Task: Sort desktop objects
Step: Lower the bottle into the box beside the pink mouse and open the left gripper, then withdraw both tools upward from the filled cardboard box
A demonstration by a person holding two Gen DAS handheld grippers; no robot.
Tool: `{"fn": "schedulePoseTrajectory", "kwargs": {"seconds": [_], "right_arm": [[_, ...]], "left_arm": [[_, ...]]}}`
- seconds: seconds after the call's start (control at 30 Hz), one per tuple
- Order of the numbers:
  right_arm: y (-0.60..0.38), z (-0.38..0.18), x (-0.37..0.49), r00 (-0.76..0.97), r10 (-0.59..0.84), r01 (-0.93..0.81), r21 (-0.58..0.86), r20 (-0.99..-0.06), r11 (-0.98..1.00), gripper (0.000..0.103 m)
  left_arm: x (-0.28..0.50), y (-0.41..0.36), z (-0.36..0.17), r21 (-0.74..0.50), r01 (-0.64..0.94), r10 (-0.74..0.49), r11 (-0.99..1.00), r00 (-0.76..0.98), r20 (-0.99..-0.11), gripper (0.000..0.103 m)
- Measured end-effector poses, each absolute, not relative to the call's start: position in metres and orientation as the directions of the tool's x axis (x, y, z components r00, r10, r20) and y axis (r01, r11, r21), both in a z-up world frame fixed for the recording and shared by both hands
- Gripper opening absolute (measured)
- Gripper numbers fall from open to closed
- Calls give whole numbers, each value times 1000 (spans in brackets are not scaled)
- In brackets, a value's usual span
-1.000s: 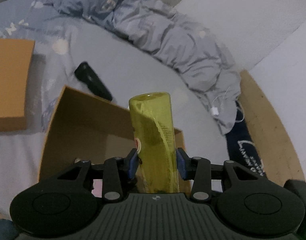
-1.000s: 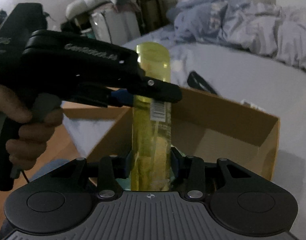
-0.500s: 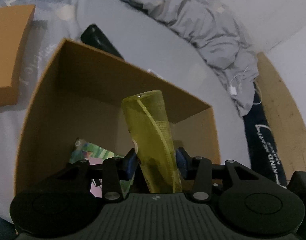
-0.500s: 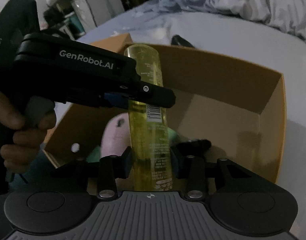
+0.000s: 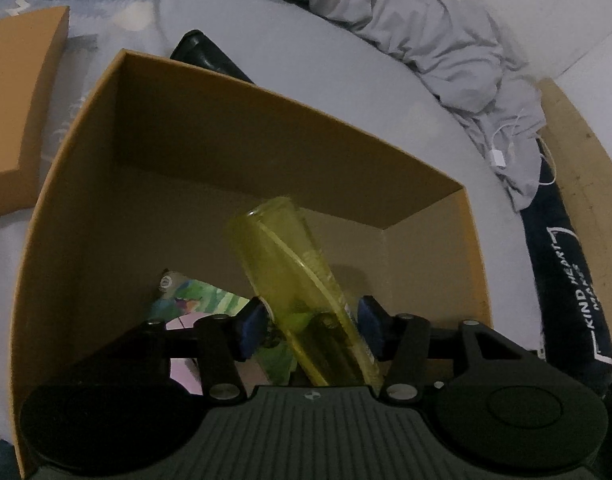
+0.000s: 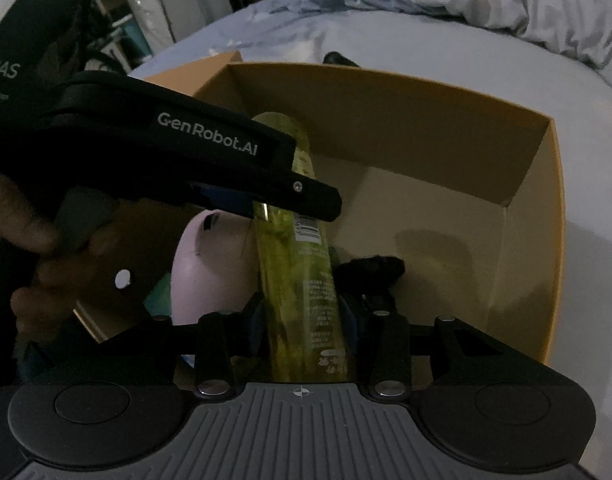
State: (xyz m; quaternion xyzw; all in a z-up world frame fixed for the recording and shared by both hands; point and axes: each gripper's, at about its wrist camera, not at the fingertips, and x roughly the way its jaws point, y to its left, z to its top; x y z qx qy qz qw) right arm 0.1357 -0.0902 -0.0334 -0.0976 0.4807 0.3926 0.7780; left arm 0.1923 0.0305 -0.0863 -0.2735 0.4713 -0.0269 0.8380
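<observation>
Over the cardboard box (image 5: 86, 128), we are holding the yellow bottle (image 5: 294, 288) between both sets of jaws. Our left gripper (image 5: 311, 326) is clamping its upper part, our right gripper (image 6: 302, 316) its lower part.

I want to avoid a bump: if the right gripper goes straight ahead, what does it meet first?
Probably the box floor near its far wall. The right gripper holds the bottle, which points there; depth is unclear.

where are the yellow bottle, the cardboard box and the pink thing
yellow bottle (image 5: 290, 276), left wrist view, mid body
cardboard box (image 5: 266, 132), left wrist view, far inner wall
pink thing (image 6: 210, 264), right wrist view, rounded top
</observation>
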Motion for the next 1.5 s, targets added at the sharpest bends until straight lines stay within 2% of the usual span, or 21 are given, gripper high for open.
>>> {"fn": "schedulePoseTrajectory", "kwargs": {"seconds": [0.1,0.13,0.2,0.47,0.57,0.63,0.7,0.83,0.9,0.93,1.0,1.2,1.5], "right_arm": [[-92,-33,132,238,514,-700,222,-824,679,45],[-93,-33,131,240,514,-698,221,-823,681,45],[-96,-30,130,247,521,-693,226,-817,685,45],[-108,-16,122,284,529,-678,223,-800,700,47],[-112,-10,119,297,532,-673,221,-793,706,53],[-115,-7,117,306,533,-669,221,-789,710,53],[-118,-3,115,315,535,-665,220,-784,714,60],[-126,6,108,333,545,-661,222,-769,717,66],[-130,11,104,343,551,-660,223,-761,718,73],[-132,13,102,348,554,-659,223,-757,718,74],[-137,18,98,359,561,-656,227,-746,720,76],[-148,28,86,388,581,-644,241,-715,726,89],[-158,38,65,432,605,-620,267,-669,737,99]], "left_arm": [[188,32,-86,-470,-219,-290,855,549,-783,57],[187,33,-85,-475,-220,-293,852,552,-780,65],[184,35,-83,-479,-224,-292,849,558,-777,67],[171,38,-72,-477,-225,-273,850,585,-763,67],[165,37,-64,-476,-209,-270,854,604,-750,70],[162,36,-59,-475,-198,-269,857,616,-741,76],[158,35,-54,-475,-187,-267,860,627,-731,76],[151,33,-43,-472,-166,-264,866,651,-712,76],[147,31,-38,-464,-156,-257,872,662,-704,77],[145,30,-35,-460,-151,-253,875,667,-701,84],[139,29,-29,-454,-140,-243,880,688,-684,89],[126,27,-17,-440,-129,-220,889,722,-656,92],[105,28,-8,-422,-123,-193,898,753,-629,98]]}}
